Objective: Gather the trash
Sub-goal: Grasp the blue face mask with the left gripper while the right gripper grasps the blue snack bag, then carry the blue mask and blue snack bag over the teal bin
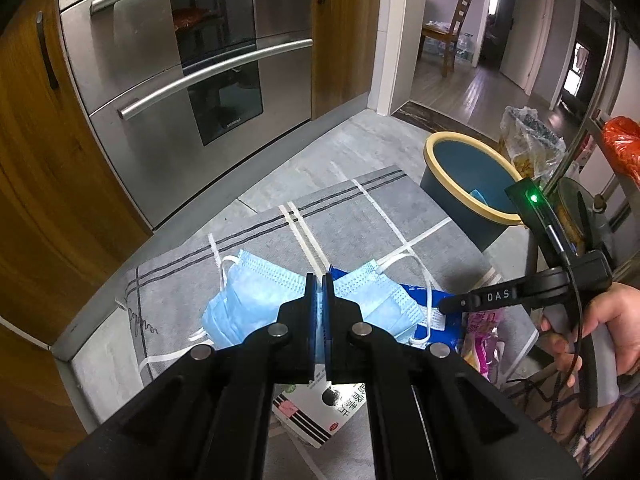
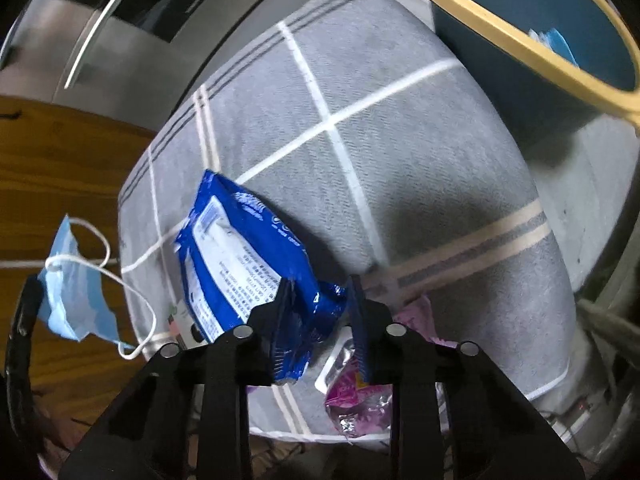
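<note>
My left gripper [image 1: 322,280] is shut on a light blue face mask [image 1: 260,284] and holds it above the grey mat [image 1: 360,216]. From the right wrist view the mask [image 2: 76,300] hangs at the left with its ear loops dangling. My right gripper [image 2: 320,292] points down at the mat, its pads pinching the crumpled end of a blue wrapper [image 2: 240,256]. A pink foil wrapper [image 2: 360,396] lies under its right finger. A hand holds that gripper [image 1: 492,296] at the right of the left wrist view. The blue bin with a yellow rim [image 1: 436,144] stands beyond the mat.
A white printed box [image 1: 320,408] lies on the mat under my left gripper. Something blue [image 2: 556,40] lies inside the bin. Steel oven drawers [image 1: 160,60] and wooden cabinets line the left. A clear bag [image 1: 528,140] and a red bag [image 1: 622,140] are behind the bin.
</note>
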Available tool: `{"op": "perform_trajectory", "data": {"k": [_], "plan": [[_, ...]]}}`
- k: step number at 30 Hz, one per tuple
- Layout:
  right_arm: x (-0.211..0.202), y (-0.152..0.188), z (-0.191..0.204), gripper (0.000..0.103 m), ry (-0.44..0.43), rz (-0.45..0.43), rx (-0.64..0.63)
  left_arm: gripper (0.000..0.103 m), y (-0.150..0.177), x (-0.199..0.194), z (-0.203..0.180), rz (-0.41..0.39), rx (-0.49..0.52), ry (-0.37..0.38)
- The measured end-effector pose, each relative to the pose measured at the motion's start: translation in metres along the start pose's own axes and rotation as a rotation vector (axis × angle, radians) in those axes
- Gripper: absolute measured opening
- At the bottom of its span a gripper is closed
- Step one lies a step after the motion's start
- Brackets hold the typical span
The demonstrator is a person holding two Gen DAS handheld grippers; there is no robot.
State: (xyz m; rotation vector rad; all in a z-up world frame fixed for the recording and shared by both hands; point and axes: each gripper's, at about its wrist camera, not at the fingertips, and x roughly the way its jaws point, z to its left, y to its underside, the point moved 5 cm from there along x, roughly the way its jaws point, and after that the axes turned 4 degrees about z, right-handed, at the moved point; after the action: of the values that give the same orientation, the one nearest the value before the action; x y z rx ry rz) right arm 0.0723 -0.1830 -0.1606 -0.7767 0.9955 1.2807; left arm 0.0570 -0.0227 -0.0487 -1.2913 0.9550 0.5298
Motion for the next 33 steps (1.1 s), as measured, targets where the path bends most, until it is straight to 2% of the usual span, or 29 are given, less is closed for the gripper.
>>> {"op": "perform_trajectory", "data": {"k": [4, 9, 19, 24, 33], "plan": [[-0.009, -0.001, 0.008, 0.019, 0.015, -0.042, -0.048, 0.003, -0.001, -0.001, 0.000, -0.001, 0.005, -0.005], [-0.035, -0.003, 0.028, 0.015, -0.003, -0.135, -0.130, 0.003, -0.003, -0.004, 0.002, -0.013, 0.000, -0.008], [-0.096, -0.001, 0.081, 0.013, 0.049, -0.350, -0.385, 0.003, -0.010, -0.008, 0.000, -0.042, 0.001, -0.009], [-0.120, 0.005, 0.100, 0.013, 0.119, -0.455, -0.500, 0.003, -0.015, -0.013, -0.003, -0.063, 0.001, 0.002], [-0.151, 0.004, 0.105, 0.012, 0.157, -0.547, -0.551, 0.003, -0.025, -0.020, -0.020, -0.103, 0.023, 0.024]]}}
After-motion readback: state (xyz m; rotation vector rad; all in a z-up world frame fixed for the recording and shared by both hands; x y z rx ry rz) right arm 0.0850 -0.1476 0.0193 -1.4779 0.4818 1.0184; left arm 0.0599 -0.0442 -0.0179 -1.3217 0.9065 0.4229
